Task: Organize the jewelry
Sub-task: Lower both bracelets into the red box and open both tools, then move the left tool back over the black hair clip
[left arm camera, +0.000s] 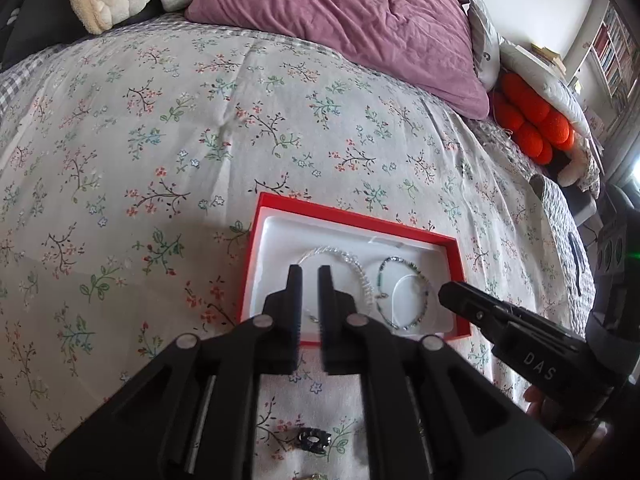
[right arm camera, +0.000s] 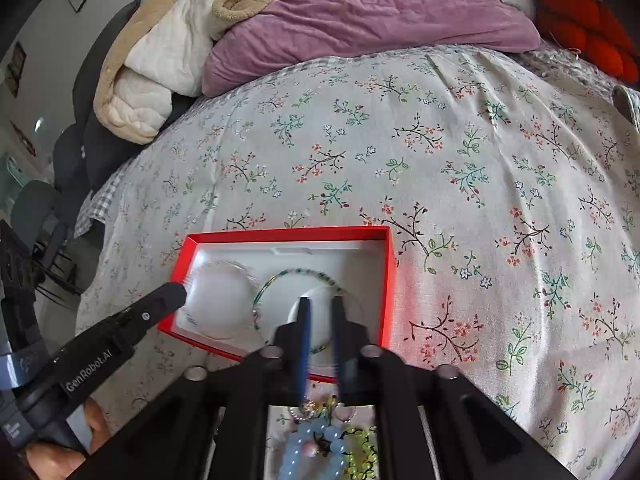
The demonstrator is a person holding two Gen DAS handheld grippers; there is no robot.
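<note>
A red box (left arm camera: 440, 239) (right arm camera: 390, 280) with a white inner tray lies on the flowered bedspread. It holds a silver crystal bracelet (left arm camera: 358, 270) (right arm camera: 236, 266), a green beaded bracelet (left arm camera: 404, 262) (right arm camera: 308, 272) and a thin clear ring (left arm camera: 406, 280). My left gripper (left arm camera: 310, 270) hovers over the box's left part, jaws slightly apart and empty. My right gripper (right arm camera: 320, 302) hovers over the box's right part, jaws slightly apart and empty. A dark ring-like piece (left arm camera: 314, 438) lies on the bed under the left gripper. A pale blue bead bracelet (right arm camera: 316, 452) and yellow-green beads (right arm camera: 362, 450) lie under the right gripper.
A purple pillow (left arm camera: 360, 20) (right arm camera: 372, 12) and a cream blanket (right arm camera: 160, 60) lie at the head of the bed. An orange knitted cushion (left arm camera: 528, 120) sits at the right edge. The right gripper's body (left arm camera: 520, 340) shows in the left wrist view.
</note>
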